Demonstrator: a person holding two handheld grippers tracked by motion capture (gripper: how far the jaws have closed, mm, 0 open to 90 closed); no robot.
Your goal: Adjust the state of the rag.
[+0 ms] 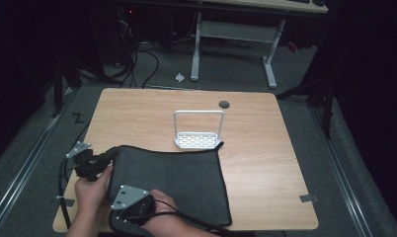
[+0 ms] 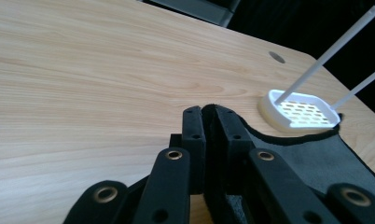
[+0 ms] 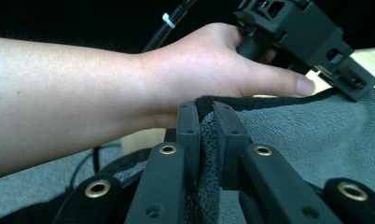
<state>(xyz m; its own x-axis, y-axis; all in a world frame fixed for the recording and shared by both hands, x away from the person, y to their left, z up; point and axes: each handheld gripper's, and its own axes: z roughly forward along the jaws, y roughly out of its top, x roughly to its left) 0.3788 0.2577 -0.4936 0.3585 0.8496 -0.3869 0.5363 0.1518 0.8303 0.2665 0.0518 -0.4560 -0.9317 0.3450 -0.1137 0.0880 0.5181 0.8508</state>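
One wooden table [image 1: 265, 148] on grey carpet [image 1: 226, 69], dark room

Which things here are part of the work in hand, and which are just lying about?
In use:
grey cloth
left gripper, shut on the cloth's corner
right gripper, shut on its near edge

Lying about:
white rack, touching the cloth's far corner
table

Fuzzy matt grey cloth [image 1: 177, 180], smooth pale wood-grain table [image 1: 265, 163], glossy white perforated plastic rack [image 1: 198, 139], matt black fingers [image 2: 195, 135]
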